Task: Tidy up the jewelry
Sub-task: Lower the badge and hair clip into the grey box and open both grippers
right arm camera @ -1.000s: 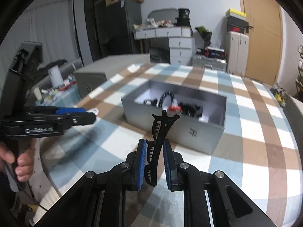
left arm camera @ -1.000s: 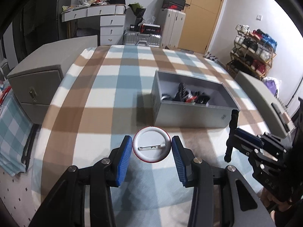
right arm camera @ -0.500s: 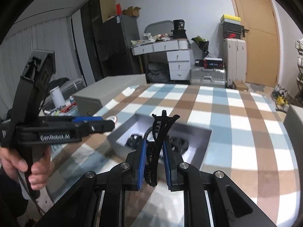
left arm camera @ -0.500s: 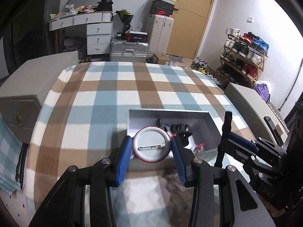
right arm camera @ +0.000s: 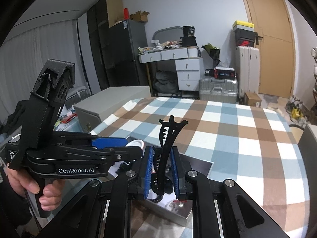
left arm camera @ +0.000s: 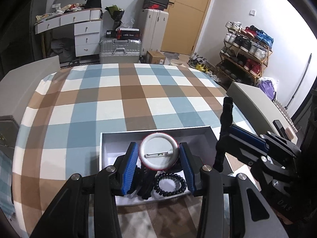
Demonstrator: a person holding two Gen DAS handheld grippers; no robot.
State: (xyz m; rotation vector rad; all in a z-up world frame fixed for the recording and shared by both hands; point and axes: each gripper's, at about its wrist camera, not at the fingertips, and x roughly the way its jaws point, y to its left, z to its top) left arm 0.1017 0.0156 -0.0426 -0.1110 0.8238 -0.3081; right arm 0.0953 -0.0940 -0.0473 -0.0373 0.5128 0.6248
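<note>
The step in hand is judged to be the carrying of two pieces to the gray box (left arm camera: 111,148), which lies on the checked bed (left arm camera: 118,103) in the lower middle of the left wrist view. The left tongs (left arm camera: 157,158) are clamped on a round white pin badge (left arm camera: 158,150), held back-side up directly over the box's open top. The right tongs (right arm camera: 161,168) are clamped on a black hair claw (right arm camera: 168,136), held upright, with the box seen below and behind it at the lower centre of the right wrist view.

The next move is judged to call for lowering each piece into the box and parting the tongs, one at a time so that neither tool fouls the other, since they are close together.

Counted: one badge, one claw, one box, two tongs. Inside the box one black coiled hair tie (left arm camera: 170,185) is made out; the other dark pieces cannot be counted.
</note>
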